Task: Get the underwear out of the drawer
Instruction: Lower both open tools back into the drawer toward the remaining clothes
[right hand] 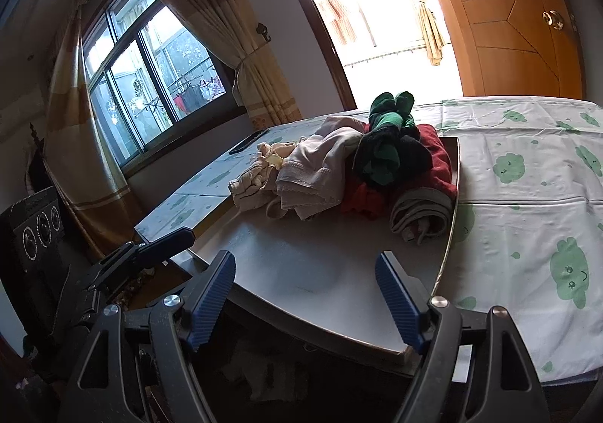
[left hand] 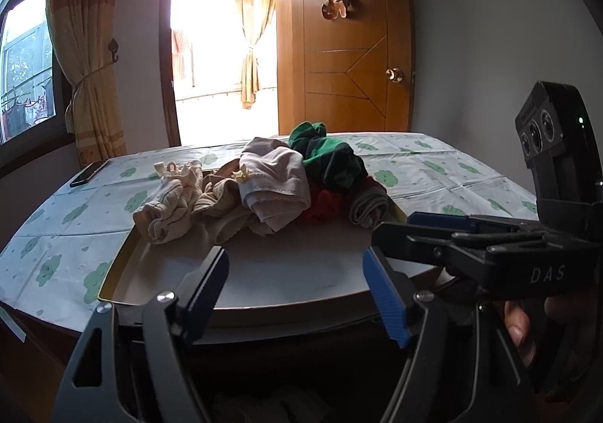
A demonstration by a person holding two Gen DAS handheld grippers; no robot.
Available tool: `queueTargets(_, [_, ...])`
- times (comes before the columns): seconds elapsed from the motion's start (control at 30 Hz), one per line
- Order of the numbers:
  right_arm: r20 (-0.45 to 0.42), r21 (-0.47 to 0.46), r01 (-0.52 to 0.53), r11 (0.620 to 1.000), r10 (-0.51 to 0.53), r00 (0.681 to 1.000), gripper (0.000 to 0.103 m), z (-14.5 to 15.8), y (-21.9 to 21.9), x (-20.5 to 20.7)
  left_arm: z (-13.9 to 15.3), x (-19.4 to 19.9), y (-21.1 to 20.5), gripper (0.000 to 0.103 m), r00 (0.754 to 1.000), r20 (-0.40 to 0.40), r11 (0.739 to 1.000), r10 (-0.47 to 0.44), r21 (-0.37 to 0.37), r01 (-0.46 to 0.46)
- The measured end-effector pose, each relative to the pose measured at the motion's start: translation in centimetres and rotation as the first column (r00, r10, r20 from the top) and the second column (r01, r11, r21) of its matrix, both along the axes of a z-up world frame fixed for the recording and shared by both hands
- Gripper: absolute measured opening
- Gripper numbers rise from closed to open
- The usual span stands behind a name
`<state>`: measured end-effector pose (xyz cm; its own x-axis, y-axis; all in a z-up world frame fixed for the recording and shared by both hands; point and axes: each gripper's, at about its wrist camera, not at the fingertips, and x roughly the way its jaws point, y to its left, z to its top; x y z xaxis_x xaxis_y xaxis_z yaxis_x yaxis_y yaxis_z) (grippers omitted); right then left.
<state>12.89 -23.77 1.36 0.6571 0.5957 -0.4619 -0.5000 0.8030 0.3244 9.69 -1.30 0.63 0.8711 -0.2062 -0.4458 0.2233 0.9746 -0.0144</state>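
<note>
Right, we have both grippers up at the near edge of a shallow tray (left hand: 124,253) that sits on a table under a cloth printed with green clouds (right hand: 527,166). Our left gripper (left hand: 296,295) has its jaws spread wide with nothing between the blue ribbed pads (left hand: 205,291), only the pale tray floor showing through the gap. Our right gripper (right hand: 305,300) is the same story, jaws wide and empty, pads framing bare tray.

Ahead of both sets of jaws, well beyond the fingertips, sits the pile of underwear (left hand: 271,181) at the far end of the tray. It's a crumpled heap: cream and beige pieces (left hand: 169,208) to the left of the left jaws' line, a pale pink pair with a scalloped hem (right hand: 316,166) in the middle, a green-and-black piece (right hand: 388,144) bunched on top, dark red fabric (right hand: 433,159) beneath it, and a rolled grey piece (right hand: 418,215) on the right by the tray's rim. One item spills over the left rim.

Below the jaws, under the table edge, we see a dark opening with faint pale cloth (right hand: 264,374) inside; we can't tell what it is.

From the left view, the right gripper stands just to the right of our jaws, a hand (left hand: 520,325) wrapped under it. A dark phone (left hand: 88,174) lies far off on the cloth's left side.
</note>
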Motion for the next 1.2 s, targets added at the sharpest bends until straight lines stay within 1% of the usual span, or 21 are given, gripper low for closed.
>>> queueTargets(0.27, [0.001,0.010,-0.007,1.000,0.007,1.000,0.079,-0.4,-0.4,-1.1,-0.2,-0.9,0.1,0.075,1.000,-0.001,0.999,-0.003,-0.033,0.003])
queueTargets(0.43, [0.008,0.019,0.005,1.000,-0.006,1.000,0.081,-0.8,-0.8,-1.8,-0.1,-1.9,-0.2,0.075,1.000,0.030,1.000,0.009,-0.003,-0.009])
queueTargets(0.63, [0.013,0.022,0.027,0.999,-0.028,1.000,0.082,-1.2,-1.6,-2.2,-0.2,-2.8,0.0,0.075,0.999,0.042,1.000,0.023,-0.003,-0.023])
queueTargets(0.83, [0.004,0.029,0.024,0.999,-0.024,1.000,0.082,-1.4,-2.1,-3.2,-0.5,-3.4,0.4,0.075,0.999,0.034,0.999,0.035,-0.016,-0.035])
queueTargets(1.2, [0.032,0.028,0.005,1.000,-0.006,0.999,0.083,-1.0,-2.2,-6.1,-0.7,-4.9,1.2,0.075,0.998,0.037,0.998,0.056,-0.040,-0.055])
